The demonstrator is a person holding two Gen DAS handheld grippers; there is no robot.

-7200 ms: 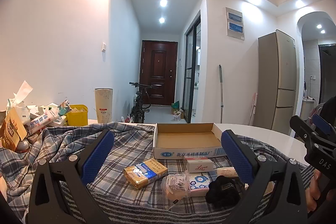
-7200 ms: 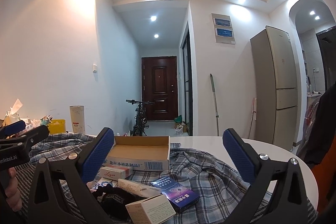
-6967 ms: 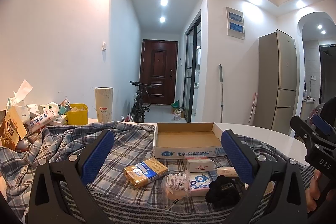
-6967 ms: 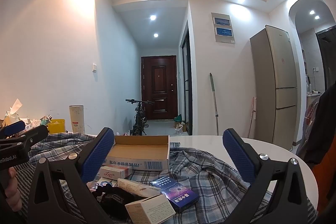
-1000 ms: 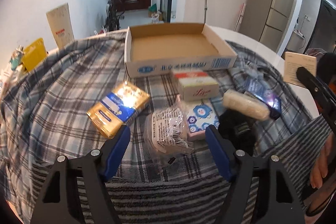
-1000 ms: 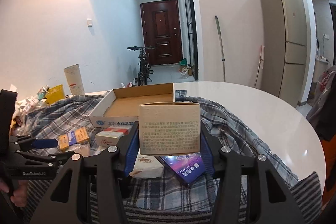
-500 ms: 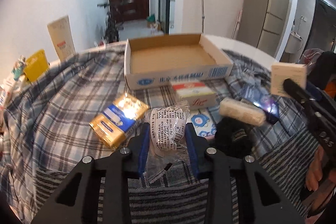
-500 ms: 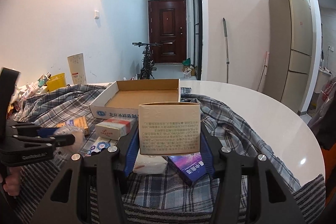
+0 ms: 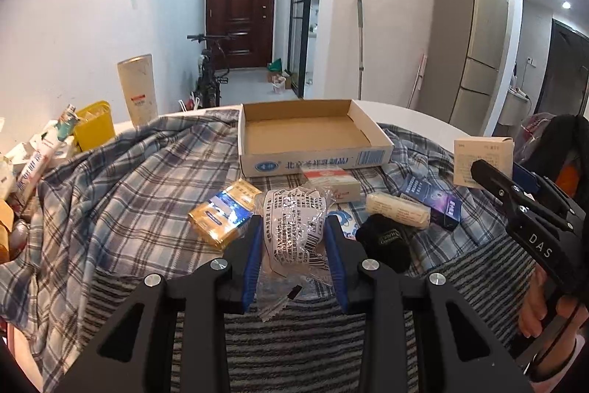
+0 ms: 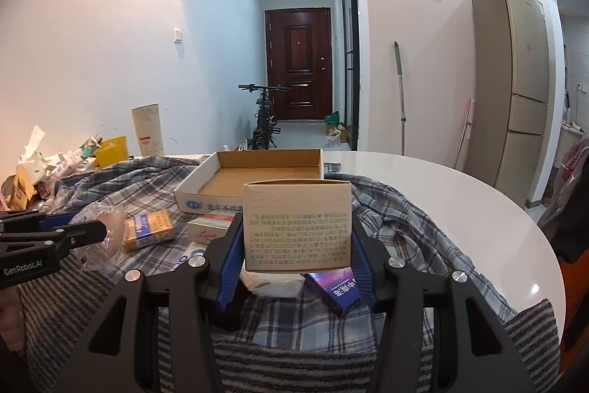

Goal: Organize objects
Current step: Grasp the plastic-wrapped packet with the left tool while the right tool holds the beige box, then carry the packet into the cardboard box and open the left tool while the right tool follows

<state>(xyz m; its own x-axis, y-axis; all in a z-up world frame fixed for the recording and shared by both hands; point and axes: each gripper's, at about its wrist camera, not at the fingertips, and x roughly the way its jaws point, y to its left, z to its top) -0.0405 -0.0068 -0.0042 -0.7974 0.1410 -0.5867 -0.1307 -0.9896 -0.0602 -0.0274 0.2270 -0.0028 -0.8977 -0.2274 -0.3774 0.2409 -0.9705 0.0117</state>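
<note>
Since a second ago the left tool [image 9: 293,238] has gone from spread around the clear plastic packet [image 9: 294,227] to pinching it between both blue pads and raising it off the plaid cloth [image 9: 121,194]; the right tool [image 10: 297,238] has kept its grip on the one tan carton [image 10: 297,227], held upright above the worktop [image 10: 460,205].

Ahead of the left tool stands one open cardboard tray [image 9: 313,164], with nothing seen in it. Between tray and tool lies one red-and-white box [image 9: 331,183]. Just left of the left tool lies one gold pack [image 9: 222,212]. To its right lie one black pouch [image 9: 384,242], one cream roll [image 9: 397,210] and one dark blue box [image 9: 430,199]; one blue-and-white patterned box [image 9: 344,218] peeks from behind the packet.

That makes two things held, one per tool, and six loose on the cloth. Far left of the left tool sits one yellow tub [image 9: 92,126] beside a heap of tubes and cartons too jumbled to count.
</note>
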